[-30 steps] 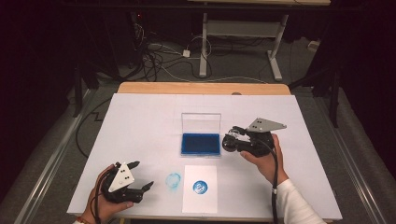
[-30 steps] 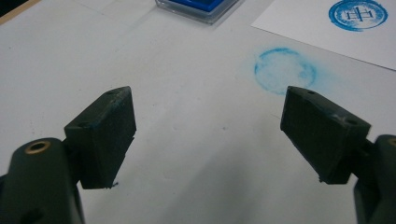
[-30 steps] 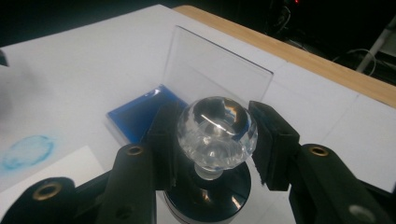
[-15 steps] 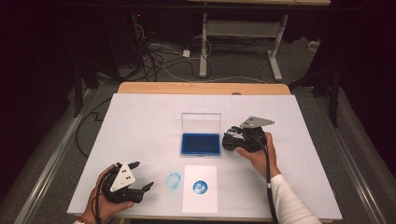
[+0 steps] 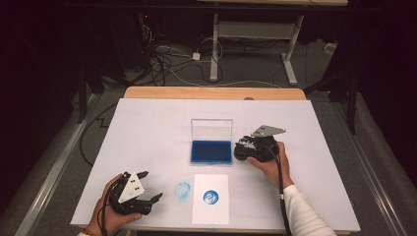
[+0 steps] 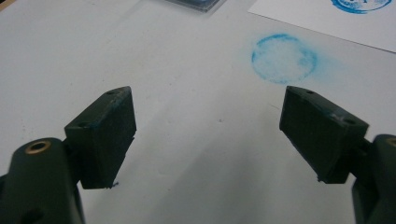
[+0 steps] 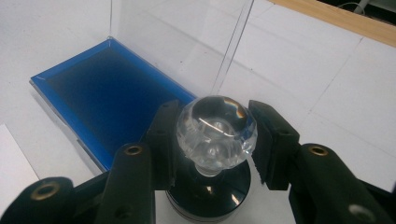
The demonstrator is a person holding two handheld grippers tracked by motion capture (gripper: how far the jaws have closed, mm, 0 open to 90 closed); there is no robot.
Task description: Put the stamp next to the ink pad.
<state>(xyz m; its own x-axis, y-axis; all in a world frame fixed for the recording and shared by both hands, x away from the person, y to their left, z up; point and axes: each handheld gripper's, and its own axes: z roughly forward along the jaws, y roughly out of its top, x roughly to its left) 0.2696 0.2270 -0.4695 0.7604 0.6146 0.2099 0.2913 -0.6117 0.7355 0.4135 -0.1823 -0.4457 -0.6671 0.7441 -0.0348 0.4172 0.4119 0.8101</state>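
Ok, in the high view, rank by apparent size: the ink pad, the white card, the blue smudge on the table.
1. Ink pad and white card: too alike to rank.
2. Blue smudge: clearly smallest.

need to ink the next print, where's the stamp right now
The stamp stands on the table just right of the open blue ink pad; in the right gripper view its clear knob sits between the right gripper jaws, which flank it closely.

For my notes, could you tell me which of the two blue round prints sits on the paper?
The crisp dark print sits on the paper; the faint smudged ring lies left, directly on the table.
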